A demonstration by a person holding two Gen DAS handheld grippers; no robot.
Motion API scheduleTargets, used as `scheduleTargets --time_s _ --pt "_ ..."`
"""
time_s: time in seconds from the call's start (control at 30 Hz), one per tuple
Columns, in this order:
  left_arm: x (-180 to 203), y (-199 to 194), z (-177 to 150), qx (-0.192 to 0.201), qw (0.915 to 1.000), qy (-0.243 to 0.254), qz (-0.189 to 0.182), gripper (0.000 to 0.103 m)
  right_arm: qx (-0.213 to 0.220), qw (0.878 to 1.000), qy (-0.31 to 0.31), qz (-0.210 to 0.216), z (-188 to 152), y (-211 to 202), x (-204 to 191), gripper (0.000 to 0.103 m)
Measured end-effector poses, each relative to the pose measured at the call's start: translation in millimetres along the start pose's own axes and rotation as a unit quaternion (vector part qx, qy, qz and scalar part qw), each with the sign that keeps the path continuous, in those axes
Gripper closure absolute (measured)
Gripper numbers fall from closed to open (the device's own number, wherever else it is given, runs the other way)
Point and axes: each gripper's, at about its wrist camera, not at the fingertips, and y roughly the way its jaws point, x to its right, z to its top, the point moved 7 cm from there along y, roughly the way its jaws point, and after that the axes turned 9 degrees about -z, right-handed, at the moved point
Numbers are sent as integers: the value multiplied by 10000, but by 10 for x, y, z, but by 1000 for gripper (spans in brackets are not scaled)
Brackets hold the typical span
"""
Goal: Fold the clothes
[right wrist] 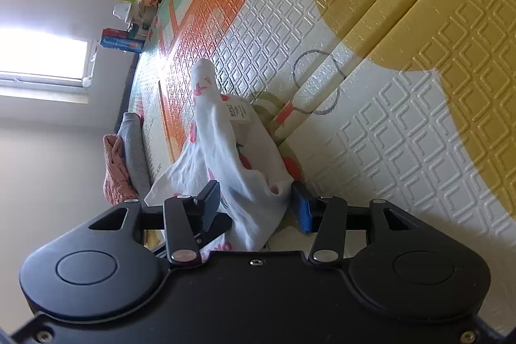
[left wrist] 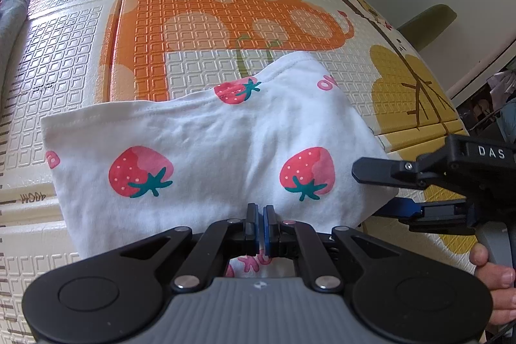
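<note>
White letters "DAS" stood on the black body of the right hand-held gripper in the left wrist view. The play mat carried "400M", seen upside down, near its left edge. Pink letters on the strawberry-print garment were only partly legible. A sewn-in label on it was too small to read.

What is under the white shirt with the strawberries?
The white strawberry-print cotton shirt lies on the embossed foam play mat with orange, white and yellow patches. The mat shows all around it. Whatever is under the shirt's middle is covered and cannot be seen.
</note>
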Motion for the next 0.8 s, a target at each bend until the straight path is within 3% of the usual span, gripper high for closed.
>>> scheduleTargets --time_s 0.27,0.8 --pt "1 5 10 -68 9999 81 0 97 84 9996 -170 218 85 60 -74 48" --pt "-13 13 5 -174 9997 148 -17 97 58 9966 -747 354 268 236 -332 47"
